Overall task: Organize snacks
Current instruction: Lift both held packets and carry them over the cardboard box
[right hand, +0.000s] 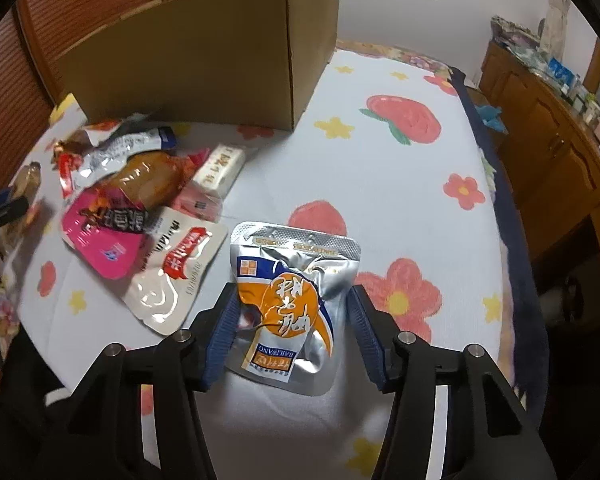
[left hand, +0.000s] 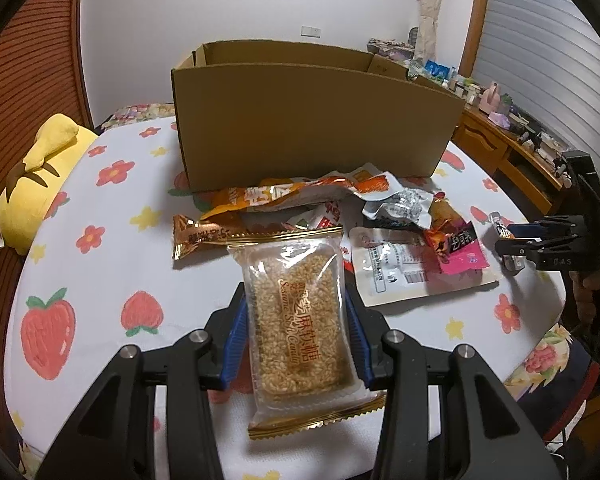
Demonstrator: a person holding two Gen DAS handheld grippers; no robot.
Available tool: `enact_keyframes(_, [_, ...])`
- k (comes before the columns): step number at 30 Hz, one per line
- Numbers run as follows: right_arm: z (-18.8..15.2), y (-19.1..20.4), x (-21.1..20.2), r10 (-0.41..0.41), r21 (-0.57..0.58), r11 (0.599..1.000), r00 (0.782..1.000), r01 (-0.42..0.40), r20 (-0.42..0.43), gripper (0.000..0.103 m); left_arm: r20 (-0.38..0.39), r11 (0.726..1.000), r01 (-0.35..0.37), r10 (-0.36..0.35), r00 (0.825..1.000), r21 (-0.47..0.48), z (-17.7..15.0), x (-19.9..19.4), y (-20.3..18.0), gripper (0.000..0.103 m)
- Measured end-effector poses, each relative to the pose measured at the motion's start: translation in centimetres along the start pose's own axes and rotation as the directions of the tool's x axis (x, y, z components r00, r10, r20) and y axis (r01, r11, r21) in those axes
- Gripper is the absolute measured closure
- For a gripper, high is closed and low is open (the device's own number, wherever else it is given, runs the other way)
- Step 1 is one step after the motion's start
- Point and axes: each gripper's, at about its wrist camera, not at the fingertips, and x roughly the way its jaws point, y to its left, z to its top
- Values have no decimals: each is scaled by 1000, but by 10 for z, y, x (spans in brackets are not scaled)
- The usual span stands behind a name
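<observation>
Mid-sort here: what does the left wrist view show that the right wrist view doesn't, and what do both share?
Only the left wrist view: the left claw clamped on a clear sesame candy pack, a yellow plush toy at the bed's edge, and the inside of the box.
Only the right wrist view: a silver pouch with an orange label between the right claw's pads, the right-hand pad not visibly touching.
Both: the cardboard box, the pink packet in the snack pile, and the fruit-print sheet.

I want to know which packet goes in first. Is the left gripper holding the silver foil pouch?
No, the left gripper is closed on the clear sesame candy packet; the silver foil pouch sits between the right gripper's fingers.
</observation>
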Motion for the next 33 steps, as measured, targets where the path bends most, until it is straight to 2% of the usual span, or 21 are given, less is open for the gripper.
enact_keyframes(7, [7,7,-14,9,-9,1000,999,-9,51,47,29,1000,10,-10,1000,4,6,-10,-1,59])
enact_keyframes(15, [25,25,-46,37,-37,999,989,-31,146,47,75,1000,12,-13,997,6,23,-23,0,59])
enact_keyframes(23, [53,47,-76,86,-77,995,968,-70,236,47,123,1000,11,-13,992,17,51,-34,1,59])
enact_keyframes(33, [104,60,-87,140,-101,988,939,-113,315,46,163,998,9,-19,986,56,99,-37,-1,59])
